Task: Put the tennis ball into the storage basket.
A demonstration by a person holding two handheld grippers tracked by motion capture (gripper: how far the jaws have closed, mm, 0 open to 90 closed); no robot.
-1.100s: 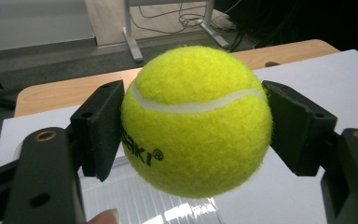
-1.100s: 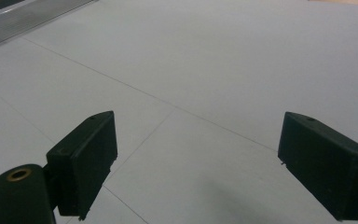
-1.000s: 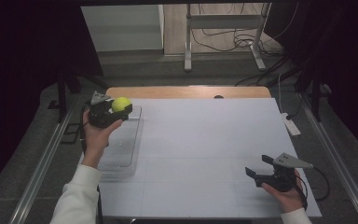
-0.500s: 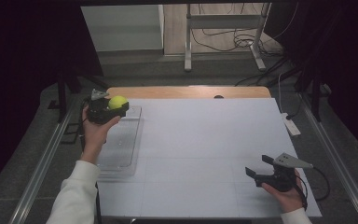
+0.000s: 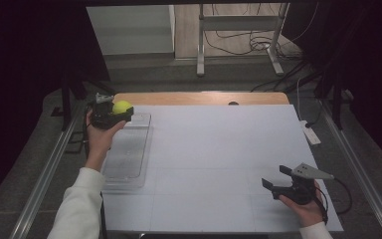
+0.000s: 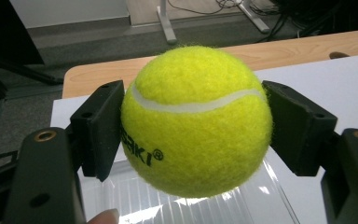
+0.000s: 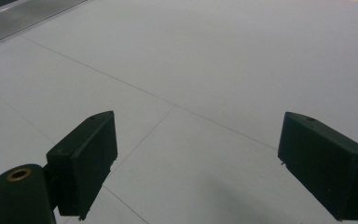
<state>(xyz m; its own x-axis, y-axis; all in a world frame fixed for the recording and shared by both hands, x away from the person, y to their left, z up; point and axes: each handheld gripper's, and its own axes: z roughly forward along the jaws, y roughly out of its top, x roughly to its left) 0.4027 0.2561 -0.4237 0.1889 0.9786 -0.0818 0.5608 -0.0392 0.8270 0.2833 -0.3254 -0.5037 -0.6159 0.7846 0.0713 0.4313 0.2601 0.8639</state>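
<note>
Left gripper (image 5: 121,113) sits in the upper left of the high view, jaws clamped on a yellow tennis ball (image 5: 122,106) — in the left gripper view the ball (image 6: 196,119) is squeezed across its middle by both pads, so the hold looks centred and secure. It hangs over the far end of a clear plastic tray (image 5: 129,159) (ribbed floor shows just under the ball), likely lined up for a drop there. Right gripper (image 5: 278,179) is parked at the lower right, jaws spread wide with nothing between them — probably just kept out of the way. White table sheet (image 5: 219,149) is bare across the centre, lots of room; the tray lies close to the sheet's left edge, so little margin on that side.
</note>
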